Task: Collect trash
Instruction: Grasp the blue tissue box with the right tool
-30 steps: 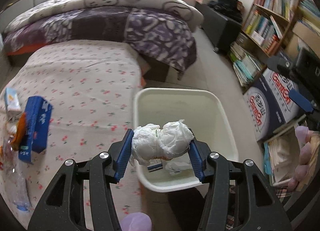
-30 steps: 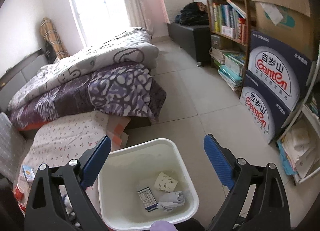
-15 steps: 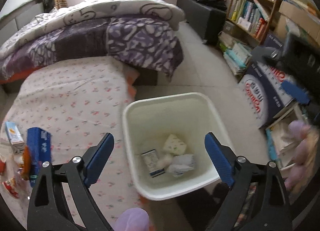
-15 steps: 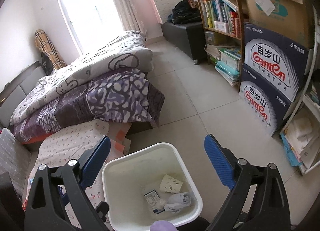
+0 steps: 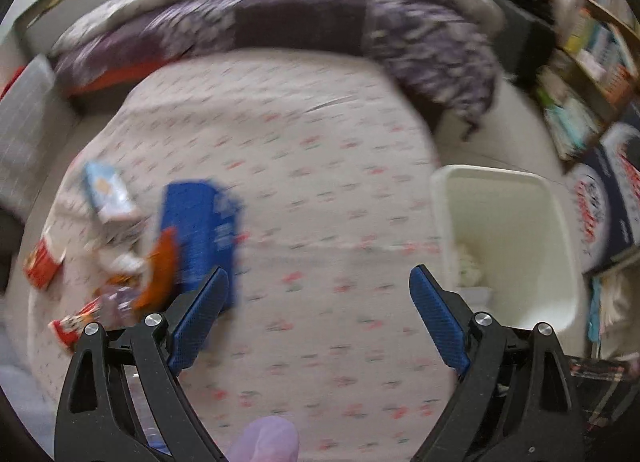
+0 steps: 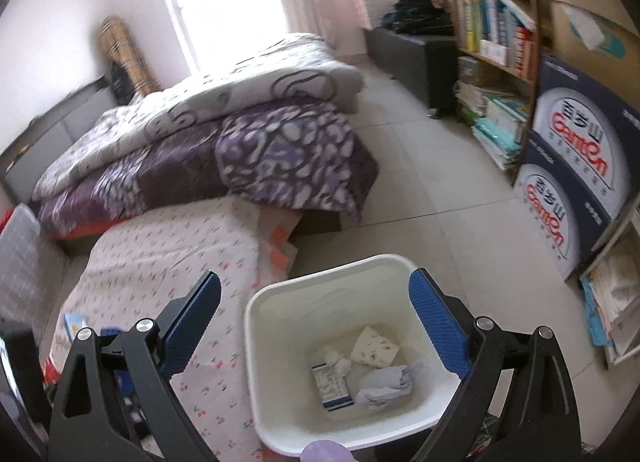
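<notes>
Bedroom light falls from the window over a bed (image 5: 304, 189) whose floral sheet carries what we have yet to gather, and a folded purple quilt (image 6: 248, 149) is heaped at its far end, out of our working area. We keep the white bin (image 6: 256, 342) on the tiled floor, tight against the bed's near right edge, so that each piece needs only a short swing off the sheet to reach it. Inside it lie a small blue-and-white box (image 6: 332, 386), a crumpled grey wad (image 6: 384, 384), a pale speckled scrap (image 6: 374, 348) and a white tissue ball (image 6: 338, 360).

Our left gripper (image 5: 318, 314) hangs over the sheet with its blue pads spread wide and nothing between them, angled toward the pile at the bed's left edge. There the remaining trash sits bunched: a tall blue box (image 5: 202, 229), an orange wrapper (image 5: 160, 270) leaning on it, a light-blue carton (image 5: 108, 197) and red packets (image 5: 44, 266) nearer the edge. The view is smeared, so finer detail escapes us. The blue box lies closest to the left pad and looks the likeliest next pick.

Our right gripper (image 6: 314, 322) waits above the bin, equally wide and empty, framing its rim. We judge it is parked there to leave the left a clear path.
</notes>
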A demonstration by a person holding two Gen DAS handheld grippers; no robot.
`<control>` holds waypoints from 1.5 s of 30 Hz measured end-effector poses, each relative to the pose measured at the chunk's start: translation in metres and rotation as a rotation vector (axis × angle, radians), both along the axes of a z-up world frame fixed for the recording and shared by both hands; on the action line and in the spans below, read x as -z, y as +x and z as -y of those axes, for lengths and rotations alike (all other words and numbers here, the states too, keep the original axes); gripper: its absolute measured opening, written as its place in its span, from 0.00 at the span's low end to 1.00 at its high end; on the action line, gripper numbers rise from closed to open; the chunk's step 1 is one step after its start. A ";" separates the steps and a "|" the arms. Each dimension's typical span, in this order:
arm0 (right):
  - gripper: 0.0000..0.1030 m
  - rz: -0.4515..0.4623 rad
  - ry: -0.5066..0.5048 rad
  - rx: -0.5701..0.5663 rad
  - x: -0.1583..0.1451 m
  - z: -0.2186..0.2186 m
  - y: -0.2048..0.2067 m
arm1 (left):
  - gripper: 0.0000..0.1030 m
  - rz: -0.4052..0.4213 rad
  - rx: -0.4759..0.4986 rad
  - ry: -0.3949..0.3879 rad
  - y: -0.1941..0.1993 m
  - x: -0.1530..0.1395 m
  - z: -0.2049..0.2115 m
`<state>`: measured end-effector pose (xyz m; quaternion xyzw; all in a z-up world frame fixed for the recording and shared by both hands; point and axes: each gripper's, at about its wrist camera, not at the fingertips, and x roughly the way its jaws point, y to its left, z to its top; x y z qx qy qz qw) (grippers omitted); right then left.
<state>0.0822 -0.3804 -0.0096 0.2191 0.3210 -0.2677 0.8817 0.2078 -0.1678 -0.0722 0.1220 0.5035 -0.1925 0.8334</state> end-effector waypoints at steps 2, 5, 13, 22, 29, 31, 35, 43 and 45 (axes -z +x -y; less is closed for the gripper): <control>0.90 -0.014 0.000 -0.028 0.003 -0.010 0.007 | 0.85 -0.024 -0.044 0.014 0.015 0.004 -0.023; 0.90 -0.034 0.006 -0.059 0.007 -0.021 0.017 | 0.85 -0.046 -0.078 0.029 0.034 0.007 -0.048; 0.90 -0.084 0.023 -0.119 0.021 -0.046 0.040 | 0.75 -0.123 -0.018 -0.014 0.059 0.022 -0.078; 0.90 -0.114 0.051 -0.161 0.032 -0.069 0.057 | 0.34 -0.145 -0.014 -0.007 0.065 0.037 -0.092; 0.90 -0.136 0.055 -0.198 0.041 -0.092 0.071 | 0.19 -0.113 -0.076 -0.076 0.062 0.016 -0.115; 0.90 -0.146 0.046 -0.220 0.044 -0.102 0.077 | 0.19 -0.095 -0.093 -0.103 0.059 0.007 -0.125; 0.90 -0.193 0.041 -0.305 0.054 -0.133 0.096 | 0.19 -0.032 -0.162 -0.159 0.050 -0.022 -0.153; 0.90 -0.347 0.061 -0.430 0.079 -0.211 0.153 | 0.19 0.152 -0.331 -0.226 0.030 -0.081 -0.218; 0.89 -0.379 0.113 -0.428 0.087 -0.226 0.171 | 0.19 0.178 -0.364 -0.248 0.027 -0.091 -0.233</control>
